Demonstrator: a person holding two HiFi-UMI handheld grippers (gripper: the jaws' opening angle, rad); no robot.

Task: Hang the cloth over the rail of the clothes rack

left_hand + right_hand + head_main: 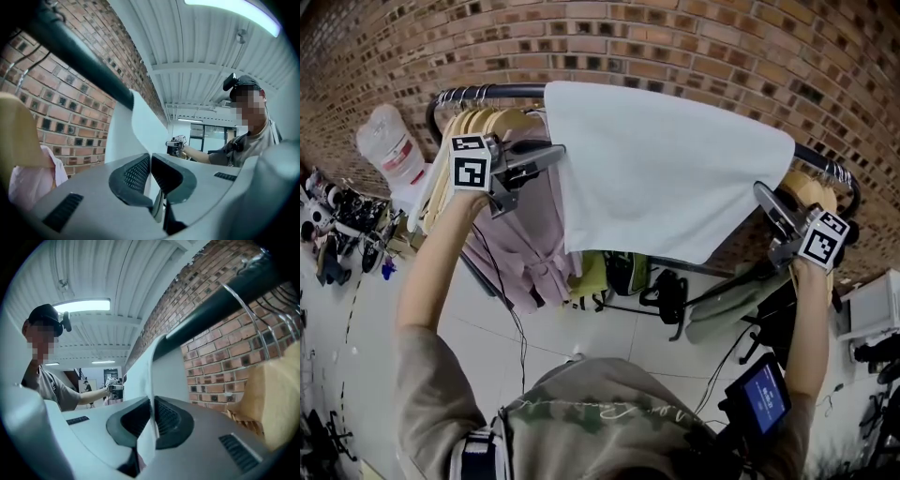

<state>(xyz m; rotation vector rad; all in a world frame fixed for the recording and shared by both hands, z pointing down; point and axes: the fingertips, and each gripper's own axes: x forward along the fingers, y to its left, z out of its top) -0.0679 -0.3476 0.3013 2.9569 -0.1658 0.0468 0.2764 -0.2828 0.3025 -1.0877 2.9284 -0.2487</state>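
Observation:
A white cloth (666,178) lies draped over the dark rail (502,91) of the clothes rack and hangs down toward me. My left gripper (555,152) is at the cloth's left edge, just below the rail. Its jaws are shut, and a thin strip of the cloth (158,206) shows between them in the left gripper view. My right gripper (761,192) is at the cloth's right edge. In the right gripper view the right gripper (153,404) is shut on a fold of the cloth (168,376), which runs up to the rail (220,305).
Wooden hangers (483,122) and a pink garment (530,234) hang on the rail left of the cloth. More hangers (811,187) crowd the right end. A brick wall (722,56) stands behind. Dark bags (666,295) hang below, and a lit screen (761,394) is at the lower right.

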